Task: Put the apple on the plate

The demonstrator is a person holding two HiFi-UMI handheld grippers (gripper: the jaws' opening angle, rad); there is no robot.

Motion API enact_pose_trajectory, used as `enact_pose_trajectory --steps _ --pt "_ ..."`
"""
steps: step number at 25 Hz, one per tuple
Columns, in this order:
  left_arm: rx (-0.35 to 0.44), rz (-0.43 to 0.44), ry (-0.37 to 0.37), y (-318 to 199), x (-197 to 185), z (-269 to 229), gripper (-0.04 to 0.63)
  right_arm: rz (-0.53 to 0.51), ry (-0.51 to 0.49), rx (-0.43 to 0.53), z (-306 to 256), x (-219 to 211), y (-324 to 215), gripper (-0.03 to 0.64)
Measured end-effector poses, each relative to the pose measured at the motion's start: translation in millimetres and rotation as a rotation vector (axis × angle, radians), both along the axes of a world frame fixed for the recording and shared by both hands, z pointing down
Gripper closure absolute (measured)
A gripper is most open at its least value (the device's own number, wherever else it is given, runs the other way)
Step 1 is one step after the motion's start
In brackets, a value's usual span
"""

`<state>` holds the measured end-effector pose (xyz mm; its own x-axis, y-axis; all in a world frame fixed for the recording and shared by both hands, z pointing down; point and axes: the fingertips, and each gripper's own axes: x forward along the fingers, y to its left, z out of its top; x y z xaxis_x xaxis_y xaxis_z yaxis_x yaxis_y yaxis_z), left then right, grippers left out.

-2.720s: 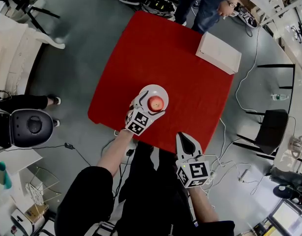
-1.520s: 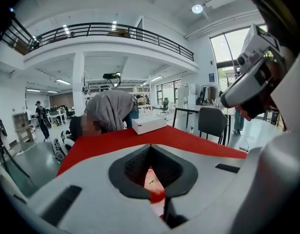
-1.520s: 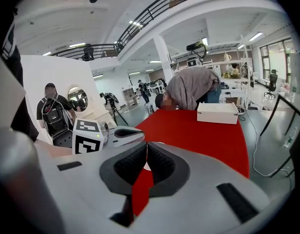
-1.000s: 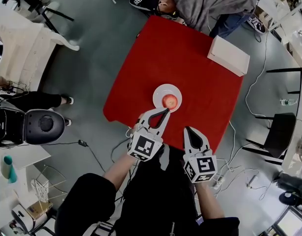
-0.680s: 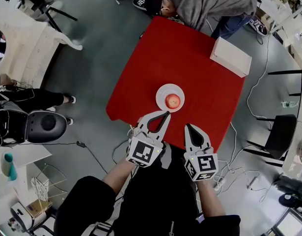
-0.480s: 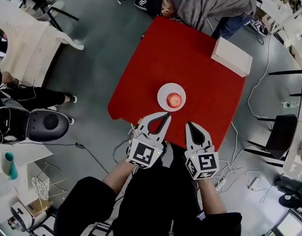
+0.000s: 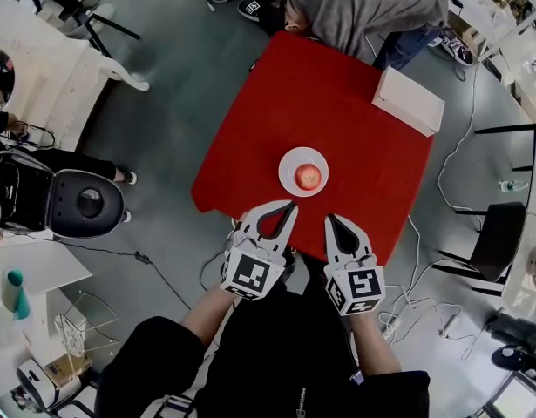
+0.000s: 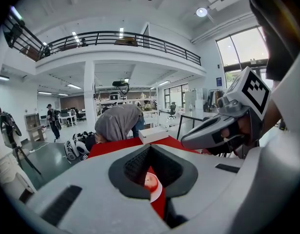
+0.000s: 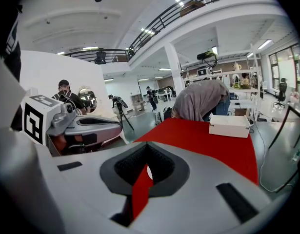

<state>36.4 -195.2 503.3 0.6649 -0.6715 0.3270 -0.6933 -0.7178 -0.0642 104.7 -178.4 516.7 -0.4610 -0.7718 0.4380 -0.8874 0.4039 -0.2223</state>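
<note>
**Apple on the plate, both grippers closed and empty at the near edge**

The red table (image 7: 320,94) fills the middle of the head view, set cornerwise to the person holding the grippers. At its far corner a person in a grey top (image 7: 368,3) bends over the edge. A white box (image 7: 408,101) lies flat along the far right edge, close to the right corner.

The left gripper (image 7: 293,204) and the right gripper (image 7: 329,219) are side by side at the table's near edge, close together but not touching. In the head view their tips reach just over that edge and point toward the middle of the table. Each gripper's own view shows its jaws drawn together with nothing between them, so both are closed and empty.

The white plate (image 7: 285,171) sits on the table's near half, about midway along the near edge and just beyond the gripper tips. The apple (image 7: 308,177), red, rests on the plate slightly toward its right side, apart from both grippers. The left gripper view frames it in the hollow between the closed jaws.
</note>
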Motion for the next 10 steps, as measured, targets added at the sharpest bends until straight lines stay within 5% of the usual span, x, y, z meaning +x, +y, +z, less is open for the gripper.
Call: enact_pose_trajectory --steps 10 --pt "0.010 -0.014 0.007 -2.9 5.7 -7.8 0.588 -0.012 0.003 0.003 -3.6 2.3 -1.4 0.606"
